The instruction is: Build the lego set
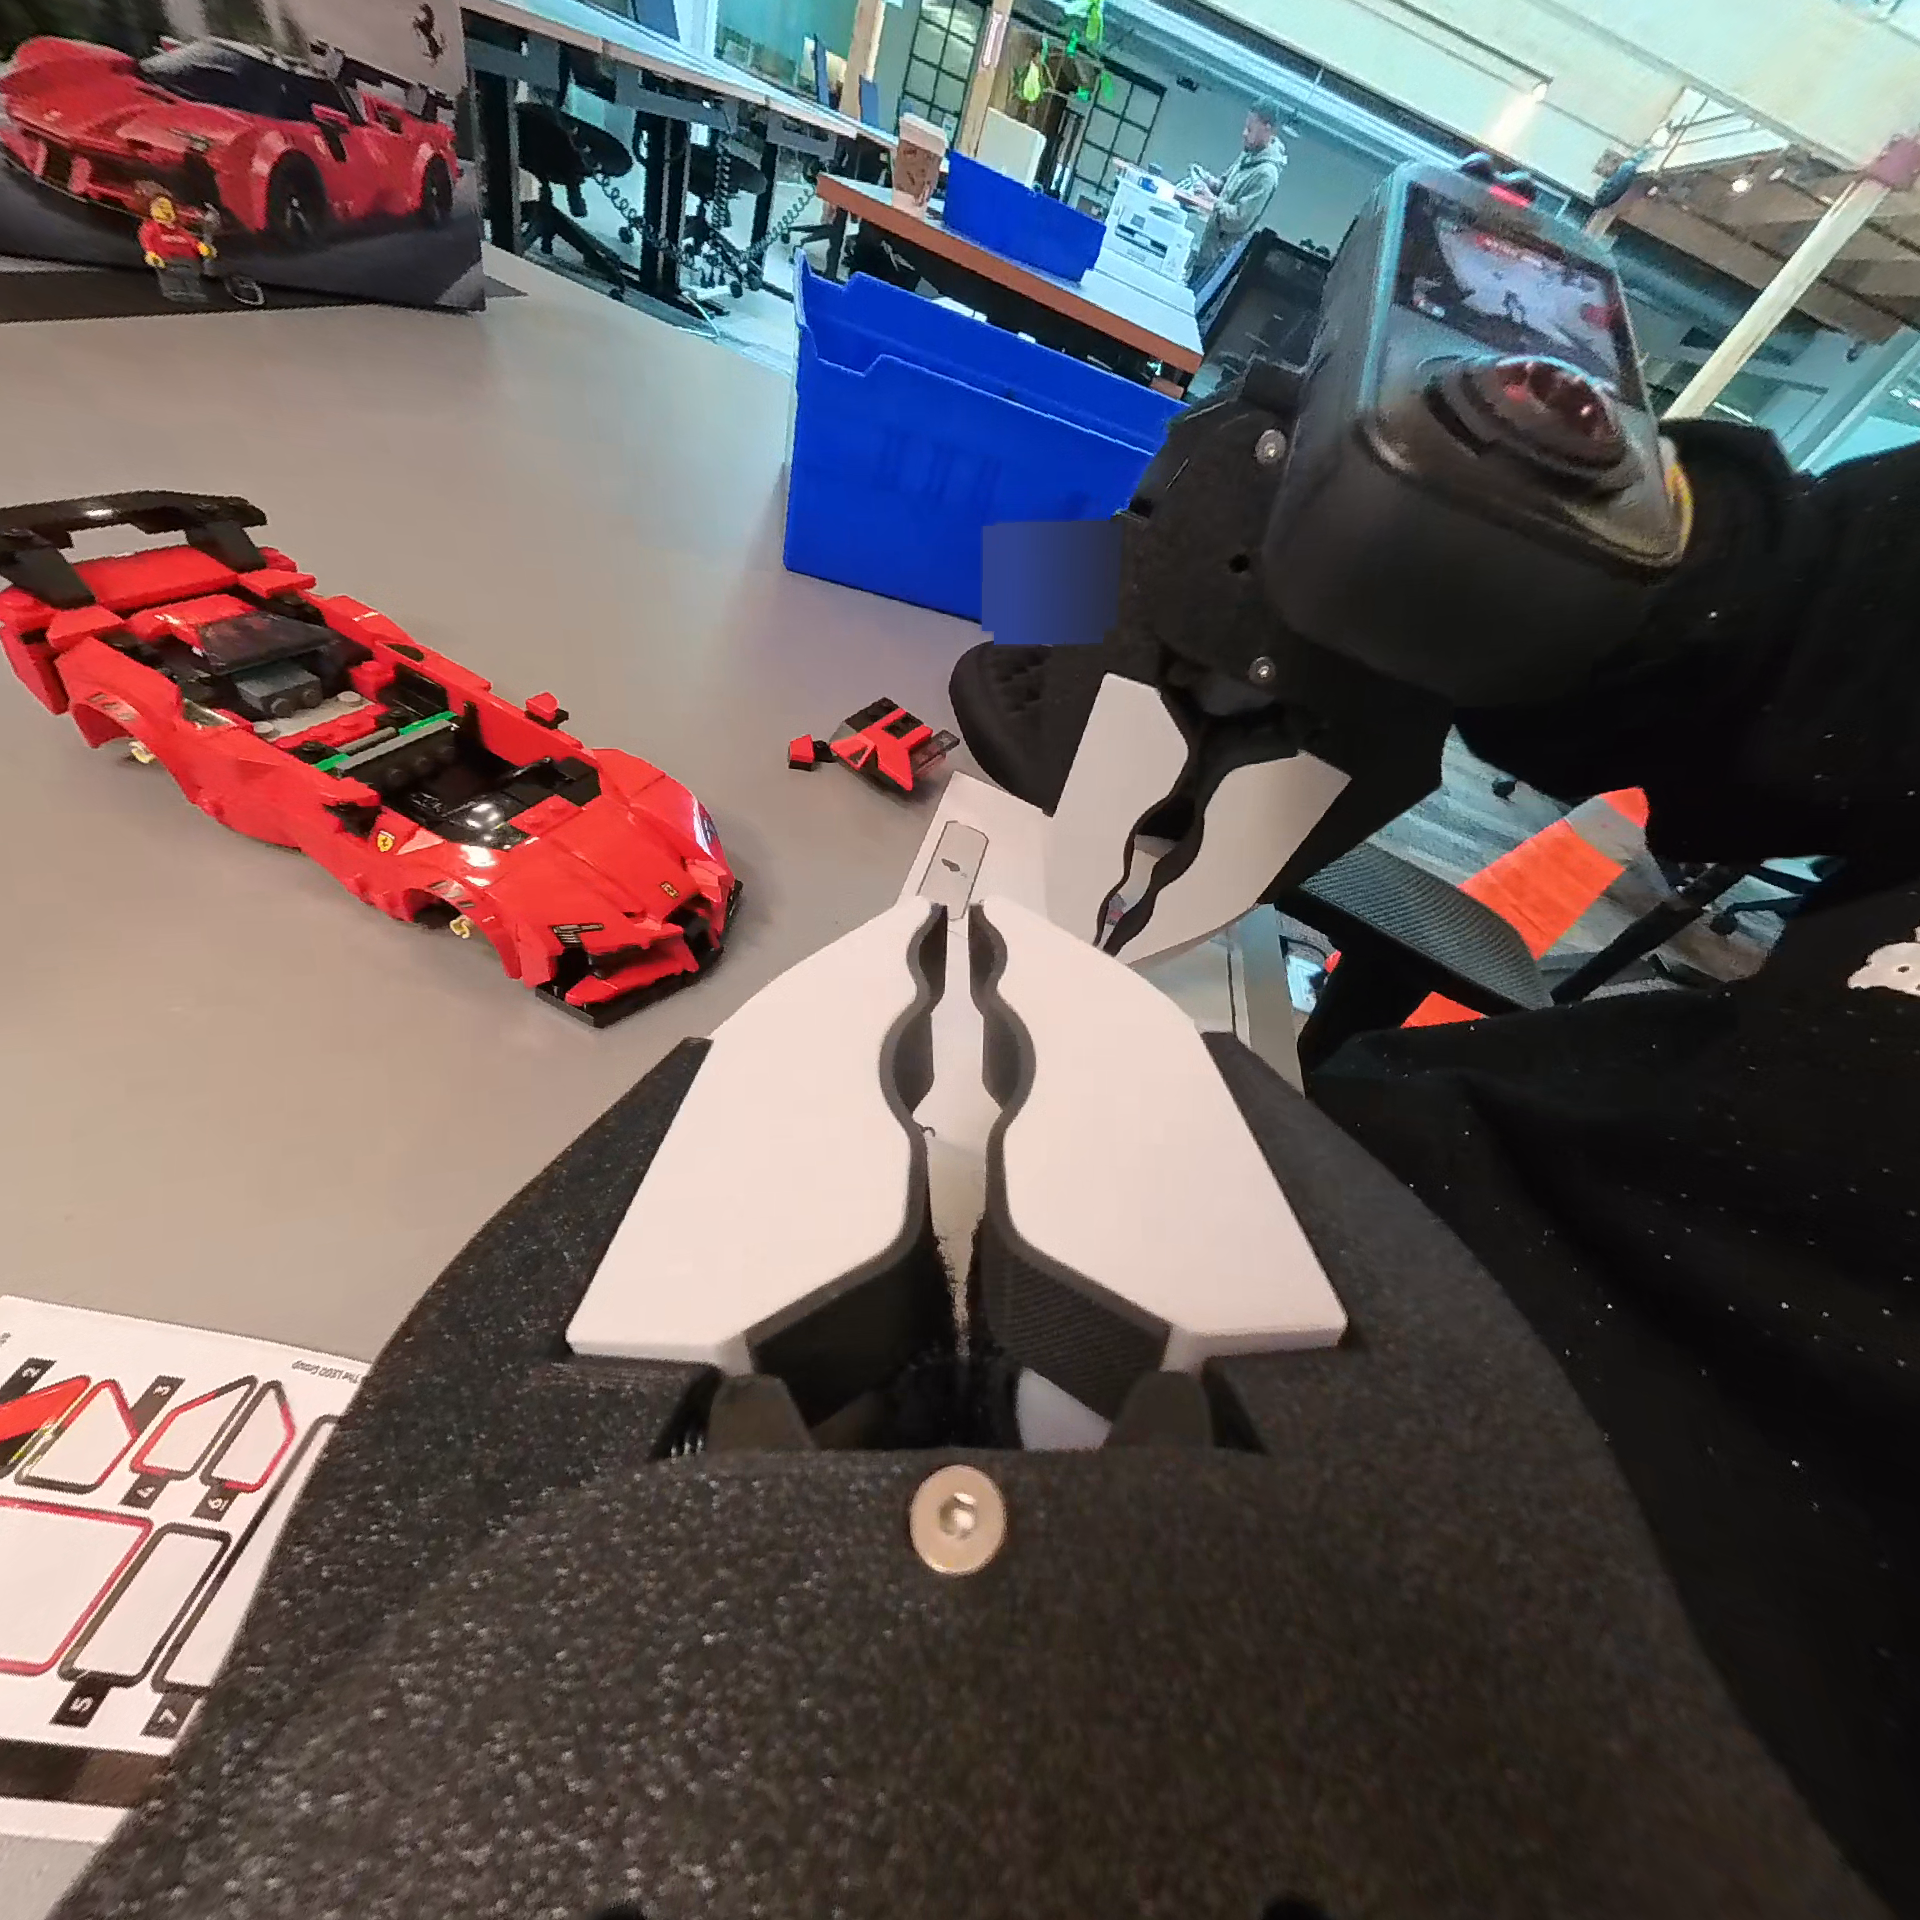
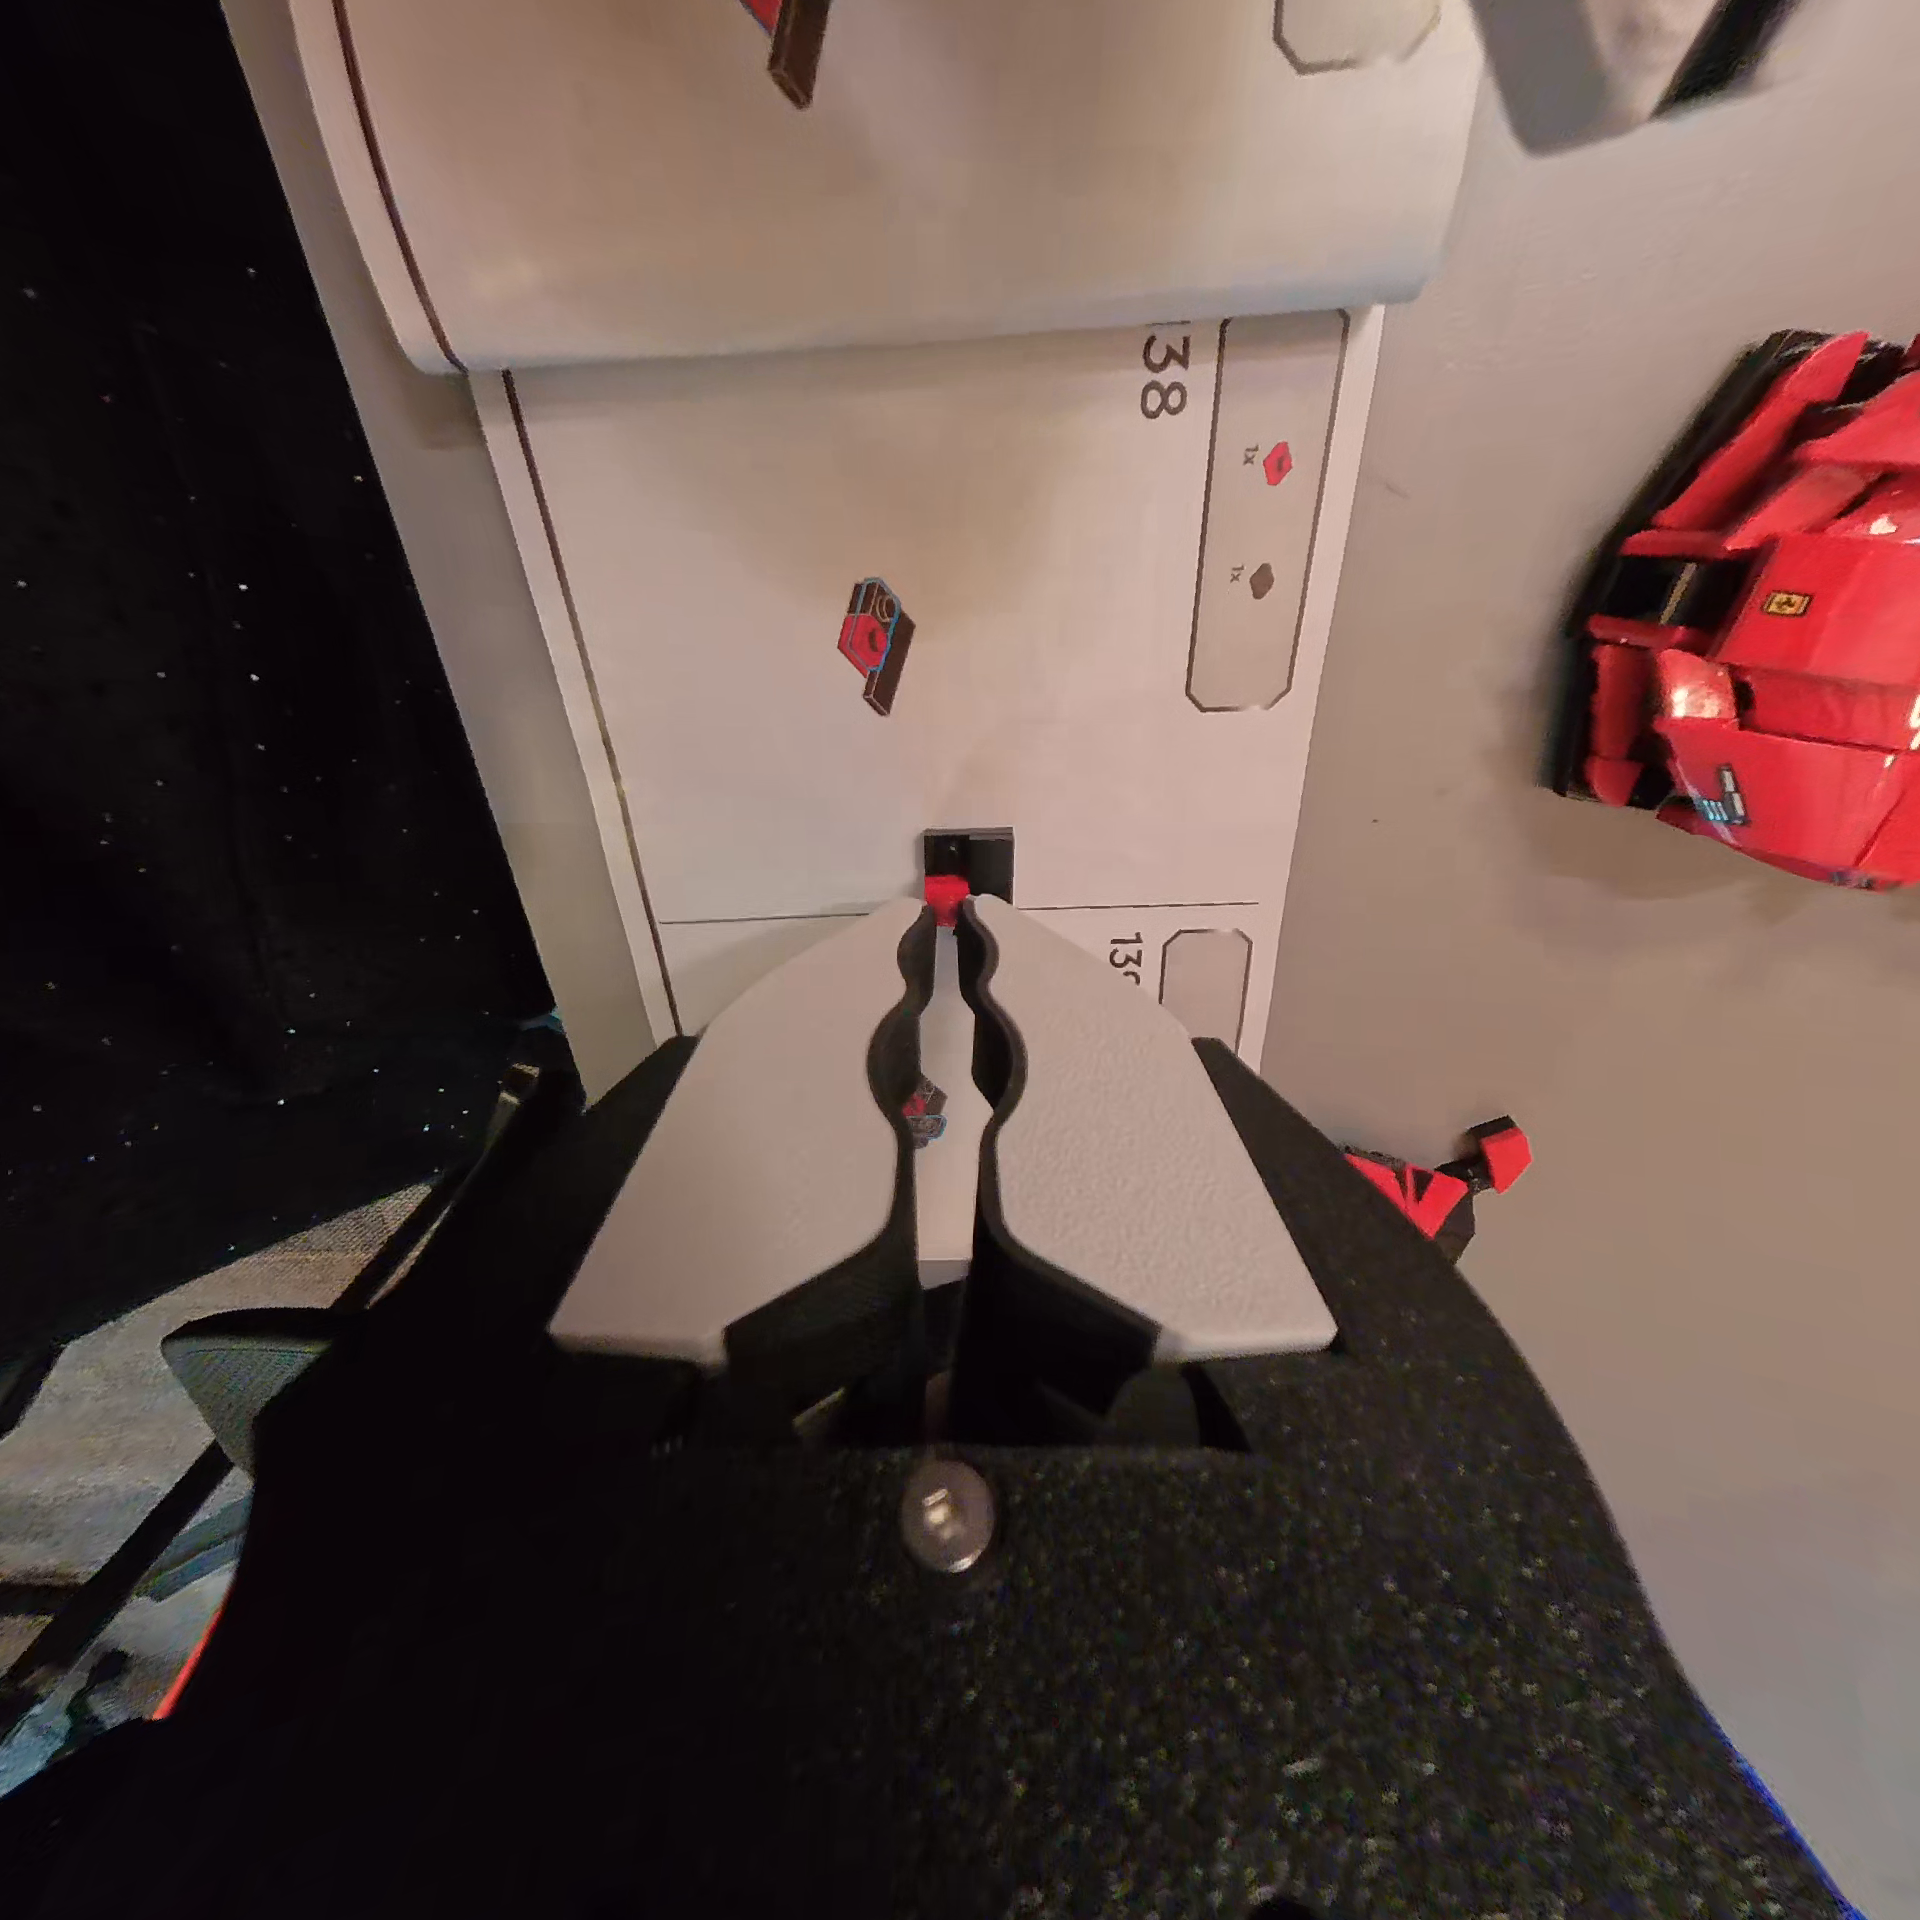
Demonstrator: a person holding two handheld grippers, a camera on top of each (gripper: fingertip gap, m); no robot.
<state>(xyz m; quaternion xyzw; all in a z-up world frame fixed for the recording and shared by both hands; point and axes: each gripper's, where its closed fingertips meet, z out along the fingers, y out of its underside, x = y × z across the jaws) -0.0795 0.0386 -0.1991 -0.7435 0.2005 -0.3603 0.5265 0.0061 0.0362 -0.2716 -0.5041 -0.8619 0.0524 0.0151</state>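
Red and nearly finished, the toy car (image 1: pixel 353 758) lies on the grey table (image 1: pixel 520 436) at far left, with a small red and black sub-assembly (image 1: pixel 883 743) loose beside it. Further right, the left gripper (image 1: pixel 957 914) hovers with its tips nearly pressed together, holding nothing I can see. The right gripper (image 2: pixel 951 906) pinches a tiny red stud piece (image 2: pixel 943 890) at its tips, right against a small black plate (image 2: pixel 969 854) resting on the open instruction booklet (image 2: pixel 935 623). This looks like a small sub-build: seating the red piece on the plate. Next it needs a straight push down, probably with the plate steadied.
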